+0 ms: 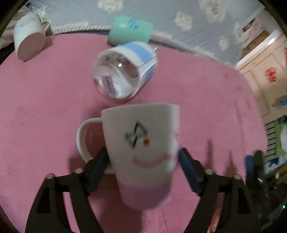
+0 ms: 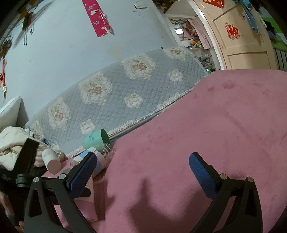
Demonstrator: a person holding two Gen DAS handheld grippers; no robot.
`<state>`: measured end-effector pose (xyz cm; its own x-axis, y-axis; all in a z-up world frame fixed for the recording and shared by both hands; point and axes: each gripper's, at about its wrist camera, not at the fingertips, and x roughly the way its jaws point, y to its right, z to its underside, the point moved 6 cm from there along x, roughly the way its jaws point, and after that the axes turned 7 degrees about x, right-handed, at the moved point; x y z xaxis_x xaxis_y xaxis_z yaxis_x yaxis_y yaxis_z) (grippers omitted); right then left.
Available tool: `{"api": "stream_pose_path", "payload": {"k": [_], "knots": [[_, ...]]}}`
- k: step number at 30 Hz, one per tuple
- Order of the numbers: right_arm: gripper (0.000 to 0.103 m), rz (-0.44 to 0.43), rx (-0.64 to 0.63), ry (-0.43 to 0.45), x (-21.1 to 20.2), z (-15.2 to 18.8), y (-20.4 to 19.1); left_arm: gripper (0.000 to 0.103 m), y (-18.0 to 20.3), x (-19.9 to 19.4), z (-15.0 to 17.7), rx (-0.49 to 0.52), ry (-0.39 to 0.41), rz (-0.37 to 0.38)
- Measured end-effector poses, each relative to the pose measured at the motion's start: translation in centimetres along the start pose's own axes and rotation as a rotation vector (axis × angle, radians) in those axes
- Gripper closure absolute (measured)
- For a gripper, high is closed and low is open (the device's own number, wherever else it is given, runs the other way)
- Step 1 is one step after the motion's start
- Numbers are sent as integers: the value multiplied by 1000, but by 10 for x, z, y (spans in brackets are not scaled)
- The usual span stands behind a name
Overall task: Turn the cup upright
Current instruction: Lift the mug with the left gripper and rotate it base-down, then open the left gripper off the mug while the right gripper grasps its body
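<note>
Left gripper (image 1: 143,164) clamps the blurred white-and-pink cup (image 1: 141,154) low on its body, held upright between its pads; a loose pinch could let it slip while right gripper (image 2: 143,172) waits spread wide

Left wrist cam sits right behind the left gripper (image 1: 143,164), looking fwd and down at the pink cloth (image 1: 44,107), v. close: the white-and-pink mug (image 1: 141,152) fills the centre. Beyond it, the clear cup w/ blue band (image 1: 123,71), mint cup (image 1: 130,30) and a white mug (image 1: 29,35) at far left. Right wrist cam rides behind the right gripper (image 2: 141,172), lower and tilted, facing across the cloth (image 2: 206,125) twd the quilted cover (image 2: 116,93) and wall. Both views share the mint cup (image 2: 94,138), clear cup (image 2: 98,161), white mug (image 2: 51,160), quilt (image 1: 161,16) and the door w/ red decal (image 2: 232,32).
</note>
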<state>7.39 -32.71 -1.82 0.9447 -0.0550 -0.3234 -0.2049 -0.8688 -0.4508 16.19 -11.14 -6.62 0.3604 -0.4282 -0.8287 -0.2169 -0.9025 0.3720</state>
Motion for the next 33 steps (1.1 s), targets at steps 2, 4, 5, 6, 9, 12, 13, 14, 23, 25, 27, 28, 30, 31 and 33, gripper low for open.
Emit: {"api": "stream_pose_path", "payload": {"k": [2, 4, 5, 6, 9, 12, 13, 14, 23, 25, 27, 28, 30, 31, 33], "knots": [[0, -3, 1, 2, -1, 0, 1, 12, 3, -14, 3, 22, 64, 23], [0, -2, 1, 1, 0, 0, 0, 8, 5, -29, 8, 57, 120, 4], [0, -2, 2, -1, 0, 0, 1, 7, 5, -36, 11, 71, 151, -15], [0, -2, 2, -3, 0, 0, 1, 7, 2, -46, 16, 83, 192, -44], [0, -8, 2, -14, 2, 1, 0, 4, -12, -82, 32, 101, 373, -143], [0, -25, -6, -43, 6, 3, -4, 3, -22, -108, 38, 173, 535, -276], [0, -31, -12, -58, 8, 5, -6, 2, -25, -115, 37, 195, 583, -334], [0, -34, -20, -73, 9, 6, -8, 1, -30, -117, 35, 200, 616, -377], [0, -80, -199, -153, 11, 18, -47, 1, -84, -131, 52, 153, 817, -403], [0, -92, -205, -193, 15, 21, -52, 1, -88, -137, 55, 126, 847, -356], [0, -111, -186, -232, 18, 22, -54, 1, -88, -142, 60, 118, 868, -346], [0, -136, -163, -271, 21, 23, -56, 1, -87, -142, 61, 121, 872, -349], [0, -168, -139, -338, 27, 24, -63, 1, -82, -140, 63, 136, 870, -360], [0, -176, -131, -377, 31, 25, -67, 1, -79, -139, 64, 144, 868, -367], [0, -178, -130, -480, 42, 28, -80, 1, -76, -137, 63, 159, 866, -380]]}}
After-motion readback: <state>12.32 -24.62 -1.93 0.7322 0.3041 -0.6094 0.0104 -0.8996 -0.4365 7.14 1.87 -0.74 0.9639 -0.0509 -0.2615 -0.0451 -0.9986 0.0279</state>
